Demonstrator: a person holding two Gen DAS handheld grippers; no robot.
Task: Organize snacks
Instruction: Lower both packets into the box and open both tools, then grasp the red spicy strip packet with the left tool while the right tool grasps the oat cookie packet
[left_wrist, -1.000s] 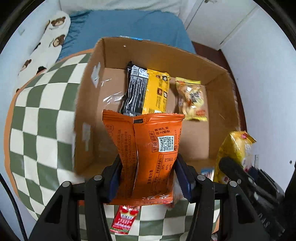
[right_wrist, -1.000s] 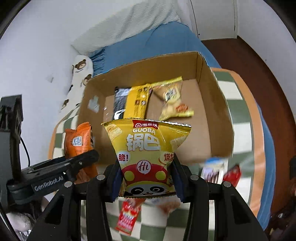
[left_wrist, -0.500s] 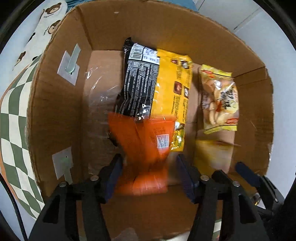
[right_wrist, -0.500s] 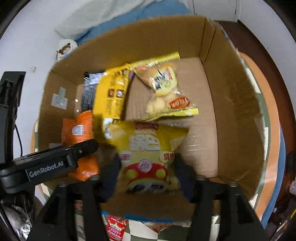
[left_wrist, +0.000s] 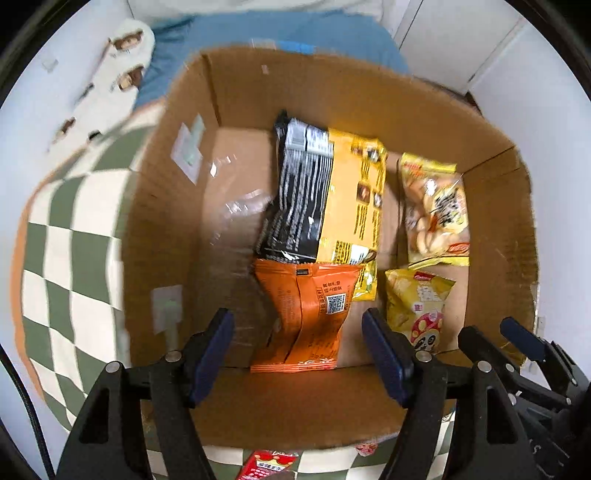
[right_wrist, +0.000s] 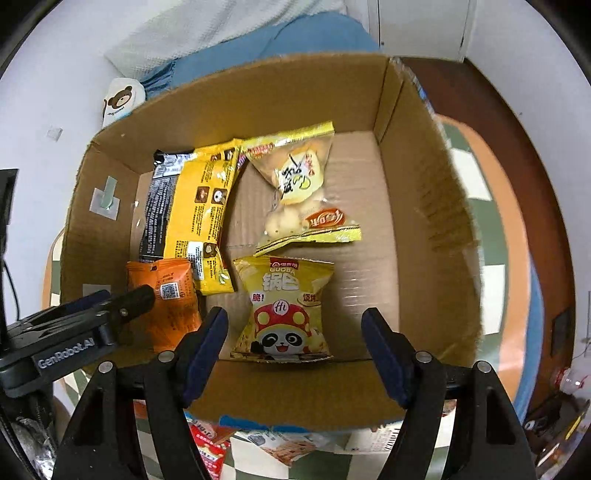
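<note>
Inside the box (left_wrist: 498, 236), at the centre of both wrist views, four snack packets lie on the cardboard floor. Low in the left wrist frame, the left gripper (left_wrist: 297, 354) stands wide above the orange packet (left_wrist: 310, 314), its jaws having just been opening; the packet lies between the blue pads but neither pad touches it. Its top edge overlaps the foot of the black-and-yellow packet (left_wrist: 325, 199), which runs toward the top of the frame. Low in the right wrist frame, the right gripper (right_wrist: 293, 354) is also spread wide, jaws likewise just opened, with the panda packet (right_wrist: 284, 310) lying loose between the pads, apart from both. Just above it lies the clear-fronted yellow packet (right_wrist: 299, 192), tilted. Below the box's near wall, at the bottom edge, more packets (right_wrist: 280, 448) rest on the checked cloth (left_wrist: 74, 251).
</note>
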